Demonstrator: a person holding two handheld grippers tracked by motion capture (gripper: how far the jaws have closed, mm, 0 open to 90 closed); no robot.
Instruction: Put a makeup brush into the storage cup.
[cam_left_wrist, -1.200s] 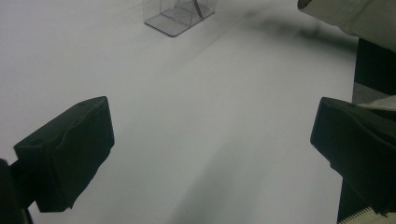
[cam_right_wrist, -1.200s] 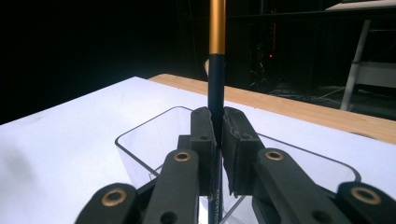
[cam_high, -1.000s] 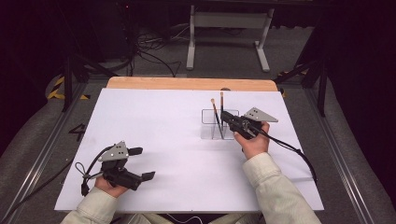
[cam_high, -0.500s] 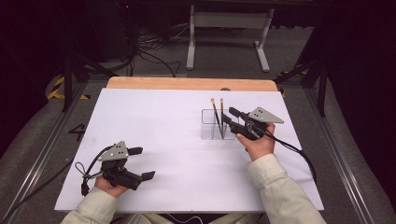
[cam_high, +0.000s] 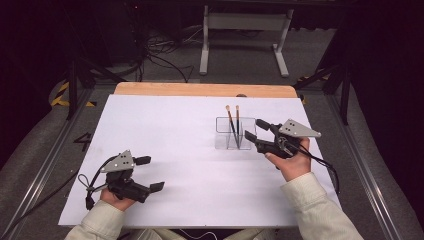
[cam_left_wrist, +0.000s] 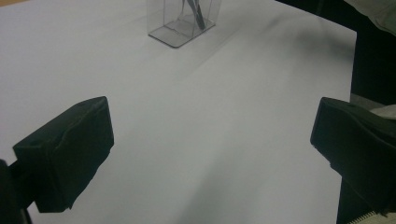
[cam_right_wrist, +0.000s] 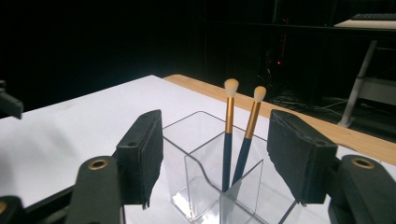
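1. While the person's left hand rests near the front left corner of the white table (cam_high: 165, 130), the right gripper (cam_high: 257, 131) hangs just beside a clear holder (cam_high: 235, 134) on the right half of the sheet.
2. The clear holder stands upright, split into compartments, well apart from the left gripper (cam_high: 150, 173) and nearer the far wooden edge (cam_high: 200, 90) than the person's side.
3. Two makeup brushes (cam_right_wrist: 229, 130) stand in it together, blue handles down, gold ferrules and pale tips up; they lean a little apart at the top.
4. In the right gripper view, the right gripper's black pads (cam_right_wrist: 142, 156) sit either side of the holder's near corner, spread about halfway, and touch neither the holder nor the brushes.
5. Those jaws have just been opening, and nothing is gripped between them.
6. The left gripper, seen in its own view (cam_left_wrist: 210, 154), has its jaws spread wide over bare white sheet, holding nothing; the holder (cam_left_wrist: 182, 25) shows far ahead of it.
7. A cable (cam_high: 325, 167) trails from the right gripper past the sleeve (cam_high: 320, 210).
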